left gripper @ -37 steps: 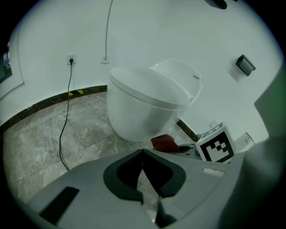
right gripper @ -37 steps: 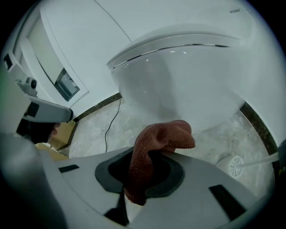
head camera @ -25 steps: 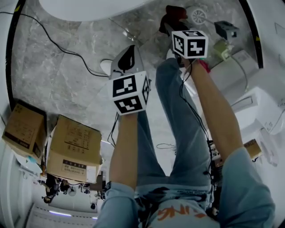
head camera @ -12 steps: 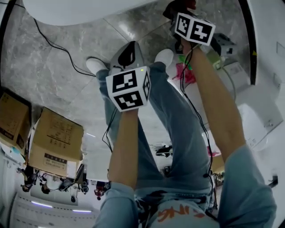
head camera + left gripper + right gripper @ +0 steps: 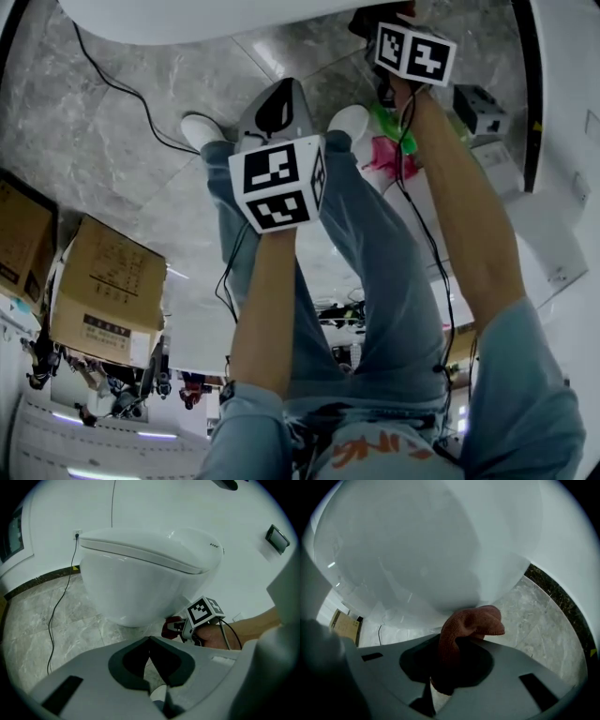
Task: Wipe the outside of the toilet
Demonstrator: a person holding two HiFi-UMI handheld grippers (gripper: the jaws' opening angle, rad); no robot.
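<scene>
The white toilet (image 5: 140, 573) stands on the grey marble floor; its rim shows at the top of the head view (image 5: 187, 14). My right gripper (image 5: 461, 639) is shut on a red cloth (image 5: 468, 625), which bulges out of the jaws just under the curved bowl (image 5: 422, 550). Whether the cloth touches the bowl I cannot tell. In the left gripper view that right gripper (image 5: 180, 627) sits low at the bowl's right side with the red cloth (image 5: 169, 627). My left gripper (image 5: 149, 639) is shut on nothing, held back from the bowl above the person's legs (image 5: 272, 94).
Two cardboard boxes (image 5: 103, 291) (image 5: 23, 239) stand at the left. A black cable (image 5: 122, 89) runs across the floor to a wall socket (image 5: 77, 535). The person's white shoes (image 5: 202, 131) are on the floor. A grey device (image 5: 478, 108) and a pink and green item (image 5: 389, 155) lie at the right.
My right gripper with the red cloth has moved forward and up in the view, closer under the toilet. The left gripper has barely moved. The head view has shifted, the boxes sliding left.
</scene>
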